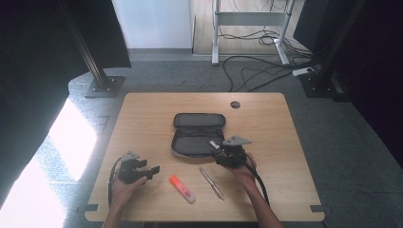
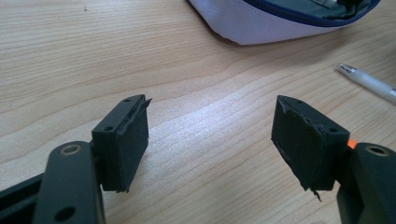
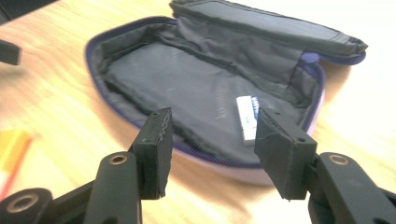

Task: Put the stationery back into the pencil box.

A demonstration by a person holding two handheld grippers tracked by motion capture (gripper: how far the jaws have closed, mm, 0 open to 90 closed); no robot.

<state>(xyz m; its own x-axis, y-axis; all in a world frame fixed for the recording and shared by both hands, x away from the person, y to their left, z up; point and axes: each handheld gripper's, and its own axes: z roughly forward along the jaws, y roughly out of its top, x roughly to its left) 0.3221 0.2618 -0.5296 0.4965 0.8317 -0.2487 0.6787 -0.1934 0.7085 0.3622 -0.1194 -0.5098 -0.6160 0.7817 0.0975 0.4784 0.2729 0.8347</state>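
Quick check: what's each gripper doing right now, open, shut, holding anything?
Left gripper: open, nothing between its jaws, above bare table.
Right gripper: open, holding nothing, over the near edge of the open pencil case; a small white eraser lies inside.

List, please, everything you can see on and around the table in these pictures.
pencil case: 1, dark grey with purple edge, lying open at table centre
eraser: 1, white, inside the case
highlighter: 1, orange, near front edge
pen: 1, silver, right of the highlighter
table: 1, light wood
cables: several, black, on the floor behind
left gripper: 1, black, open, front left
right gripper: 1, black, open, at the case's right end
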